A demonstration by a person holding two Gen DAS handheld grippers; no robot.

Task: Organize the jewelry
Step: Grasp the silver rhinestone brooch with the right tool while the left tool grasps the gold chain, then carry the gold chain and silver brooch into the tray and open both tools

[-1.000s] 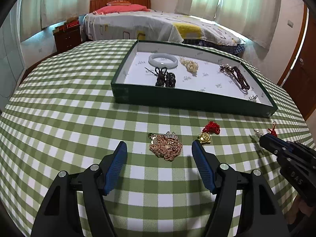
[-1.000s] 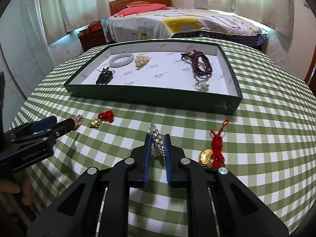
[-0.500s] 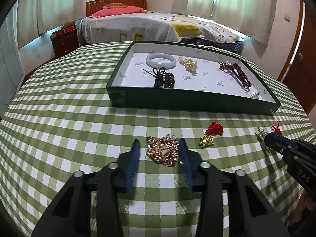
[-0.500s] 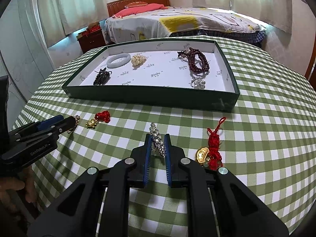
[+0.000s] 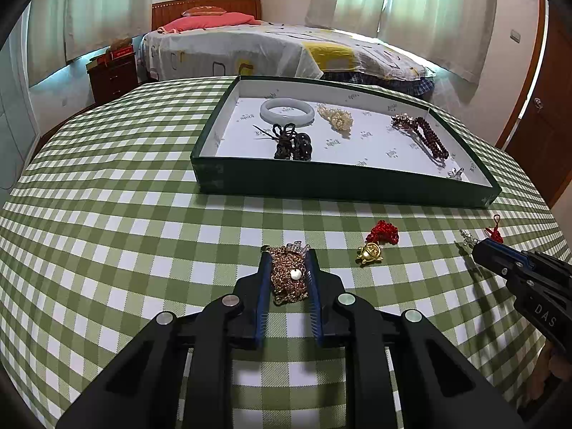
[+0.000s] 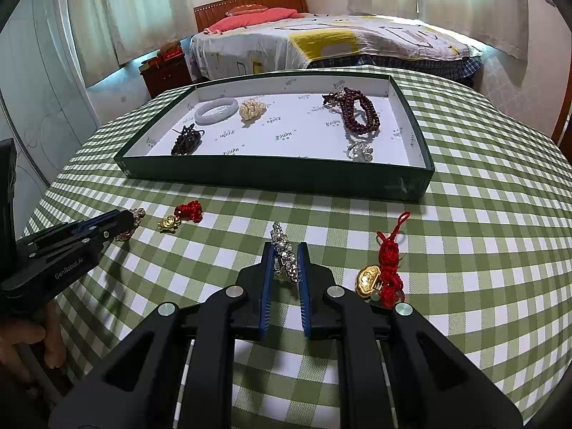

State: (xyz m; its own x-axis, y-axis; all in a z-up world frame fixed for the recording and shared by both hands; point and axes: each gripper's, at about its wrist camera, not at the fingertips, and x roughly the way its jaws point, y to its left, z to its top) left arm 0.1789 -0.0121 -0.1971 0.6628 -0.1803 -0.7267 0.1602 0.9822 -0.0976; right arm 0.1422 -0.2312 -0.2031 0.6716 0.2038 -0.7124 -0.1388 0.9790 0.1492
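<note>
A copper-coloured rhinestone brooch (image 5: 287, 279) lies on the green checked tablecloth between the blue pads of my left gripper (image 5: 289, 255). Its jaws are closing and the pads touch the brooch on both sides. My right gripper (image 6: 285, 248) is shut on a silver rhinestone bracelet (image 6: 280, 236) that rests on the cloth. Each gripper shows in the other's view: the right gripper (image 5: 477, 248) at the right edge, the left gripper (image 6: 127, 216) at the left edge. The green tray (image 5: 321, 182) with a white lining stands farther back.
A gold turtle charm with a red knot (image 5: 379, 241) lies between the grippers. A gold ingot charm on a red cord (image 6: 384, 271) lies right of my right gripper. The tray (image 6: 271, 178) holds a white bangle (image 6: 216, 111), dark red beads (image 6: 357, 111) and other pieces.
My left gripper's jaws have closed in from wide apart onto the copper brooch. The right gripper has kept still, shut on the silver bracelet.
</note>
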